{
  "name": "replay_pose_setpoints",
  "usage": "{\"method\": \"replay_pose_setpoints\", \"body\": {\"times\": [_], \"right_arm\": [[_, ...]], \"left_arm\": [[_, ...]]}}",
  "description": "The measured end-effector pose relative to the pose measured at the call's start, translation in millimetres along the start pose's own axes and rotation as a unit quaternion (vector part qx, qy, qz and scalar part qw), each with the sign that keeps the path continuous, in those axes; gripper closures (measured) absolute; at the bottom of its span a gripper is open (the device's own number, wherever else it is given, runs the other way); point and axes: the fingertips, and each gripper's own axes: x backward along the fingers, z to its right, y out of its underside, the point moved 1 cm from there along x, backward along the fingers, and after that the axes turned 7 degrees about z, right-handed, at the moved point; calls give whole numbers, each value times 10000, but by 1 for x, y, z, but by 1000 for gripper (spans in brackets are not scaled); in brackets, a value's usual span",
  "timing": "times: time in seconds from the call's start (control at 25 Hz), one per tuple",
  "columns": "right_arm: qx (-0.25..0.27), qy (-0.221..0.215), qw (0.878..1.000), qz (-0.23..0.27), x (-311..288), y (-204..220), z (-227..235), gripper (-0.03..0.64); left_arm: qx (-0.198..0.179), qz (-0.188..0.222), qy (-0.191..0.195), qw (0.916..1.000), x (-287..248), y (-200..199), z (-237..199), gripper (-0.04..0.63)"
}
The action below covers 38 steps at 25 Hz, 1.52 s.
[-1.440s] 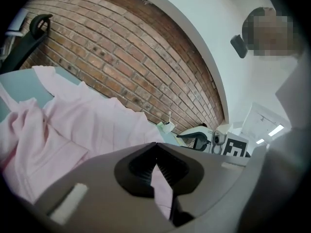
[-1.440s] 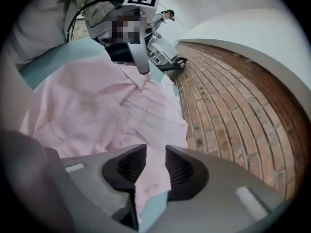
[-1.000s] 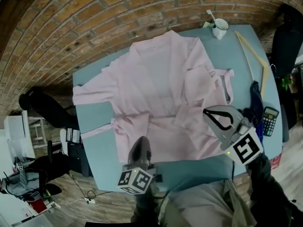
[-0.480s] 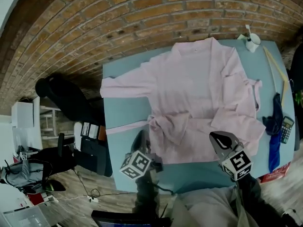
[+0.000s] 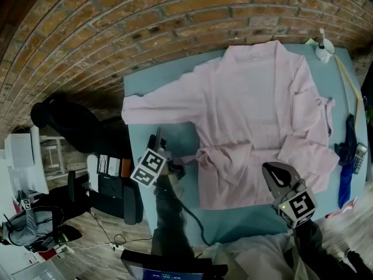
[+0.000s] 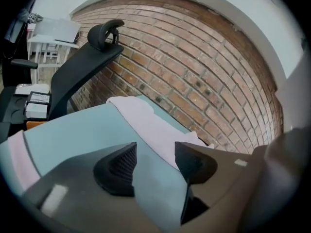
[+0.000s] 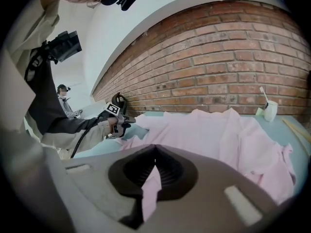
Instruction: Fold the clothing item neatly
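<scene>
The pink robe (image 5: 256, 92) is lying spread on the bench (image 5: 139, 81). Left gripper (image 5: 157, 140) fingers have just been opening, nothing between them; right gripper (image 5: 270, 170) fingers are pressing together, empty. A shallow bite on the sleeve (image 5: 157, 101) risks dragging the robe askew.

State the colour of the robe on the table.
The robe is pale pink; head view shows it best.

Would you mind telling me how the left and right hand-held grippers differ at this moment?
The left hand-held gripper has its jaws apart, just opened further, with only bare table between them; the right hand-held gripper has its jaws closed together. The left one hovers near a sleeve of the pink robe; the right is over its lower hem. Both point toward the brick wall.
</scene>
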Motion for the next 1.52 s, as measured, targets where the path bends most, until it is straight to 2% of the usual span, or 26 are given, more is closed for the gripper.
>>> {"method": "replay_pose_setpoints", "body": {"times": [0.12,0.24,0.32,0.44,0.48,0.52,0.64,0.84,0.92,1.0,1.08,1.12,1.16,1.2,1.24,1.28,1.32,1.36,1.44,1.52], "right_arm": [[50,34,10000,11,-15,-5,-1,615],[111,60,9999,25,-23,-7,3,615],[125,96,9999,-29,-26,-4,8,615],[96,165,9998,-74,-26,1,14,615],[78,189,9998,-85,-26,3,15,615],[58,212,9997,-101,-25,4,15,615],[-2,246,9995,-200,-23,13,18,615],[11,214,9995,-242,-20,16,15,615],[26,185,9994,-280,-20,17,13,615],[38,148,9994,-312,-19,18,11,615],[31,116,9995,-302,-18,19,10,615],[25,110,9995,-284,-17,19,9,615],[19,114,9996,-257,-15,19,8,615],[14,127,9997,-223,-13,19,8,615],[13,147,9997,-186,-11,18,8,615],[14,175,9997,-156,-7,18,9,615],[10,213,9997,-137,-3,18,11,615],[-2,266,9996,-124,3,19,13,615],[-45,403,9991,-91,16,22,20,615],[-109,557,9984,-62,29,27,30,615]], "left_arm": [[54,21,-101,9999,-28,-17,-9,325],[78,-52,-247,9997,-51,-33,-16,276],[338,-38,-431,9985,-65,-46,-26,256],[997,175,-602,9930,-77,-69,-44,258],[1121,137,-636,9916,-80,-72,-50,314],[1161,47,-663,9910,-82,-73,-53,399],[1082,-89,-592,9923,-84,-72,-55,571],[1240,169,-215,9919,-70,-68,-46,578],[889,223,-83,9958,-58,-66,-34,578],[149,178,126,9997,-44,-63,-10,578],[-773,134,408,9961,-29,-60,21,578],[-1259,161,571,9903,-22,-60,40,578],[-1762,222,745,9813,-15,-62,60,578],[-2288,301,930,9686,-9,-64,82,578],[-2843,395,1118,9514,-3,-65,107,578],[-3433,507,1302,9288,4,-64,134,578],[-4049,629,1485,9000,11,-59,163,578],[-4663,738,1681,8654,18,-49,194,578],[-5703,755,2203,7878,33,-6,256,578],[-6385,321,2986,7086,50,68,303,573]]}}
